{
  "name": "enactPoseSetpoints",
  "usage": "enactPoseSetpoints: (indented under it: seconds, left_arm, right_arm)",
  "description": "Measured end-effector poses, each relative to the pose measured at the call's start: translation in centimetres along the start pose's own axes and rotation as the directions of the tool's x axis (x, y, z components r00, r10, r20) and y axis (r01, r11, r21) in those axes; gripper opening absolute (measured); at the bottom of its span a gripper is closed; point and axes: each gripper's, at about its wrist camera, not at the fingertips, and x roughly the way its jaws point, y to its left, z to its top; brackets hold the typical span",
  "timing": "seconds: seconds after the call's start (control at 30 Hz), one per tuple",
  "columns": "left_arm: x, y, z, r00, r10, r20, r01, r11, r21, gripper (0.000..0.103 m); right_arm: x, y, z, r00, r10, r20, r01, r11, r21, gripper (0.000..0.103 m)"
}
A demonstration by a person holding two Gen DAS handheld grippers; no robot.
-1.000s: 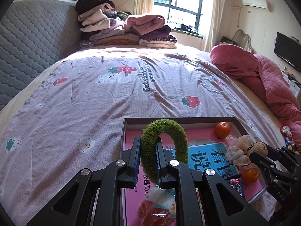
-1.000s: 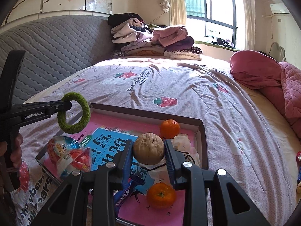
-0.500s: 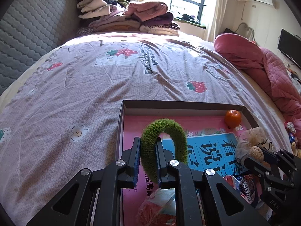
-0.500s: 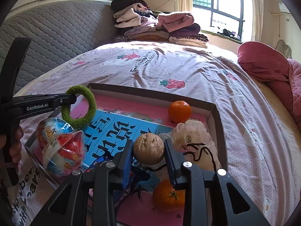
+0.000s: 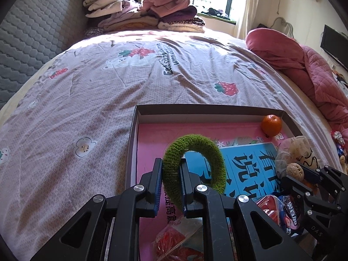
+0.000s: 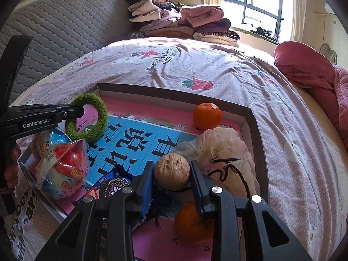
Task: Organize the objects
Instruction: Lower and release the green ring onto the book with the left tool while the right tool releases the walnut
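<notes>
The left gripper pinches a green hair scrunchie and the right gripper a walnut, both over the cardboard tray; neither is set down, while tangerines, snacks and a pouch already lie inside.

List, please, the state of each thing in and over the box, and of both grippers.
left gripper: shut on the green ring
green ring: held above the box
right gripper: shut on the walnut
walnut: held between the pads
box: open, lying on the bed
far orange: lying loose in the box
</notes>
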Motion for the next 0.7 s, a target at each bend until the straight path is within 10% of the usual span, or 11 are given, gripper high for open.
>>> enactPoseSetpoints:
  seconds: [0.7]
  left_arm:
    - [-0.8, 0.1, 0.0, 1.0, 0.03, 0.009, -0.03, 1.0, -0.005, 0.036]
  right_arm:
    - [-0.6, -0.3, 0.4, 1.0, 0.001, 0.008, -0.001, 0.999, 0.033, 0.033]
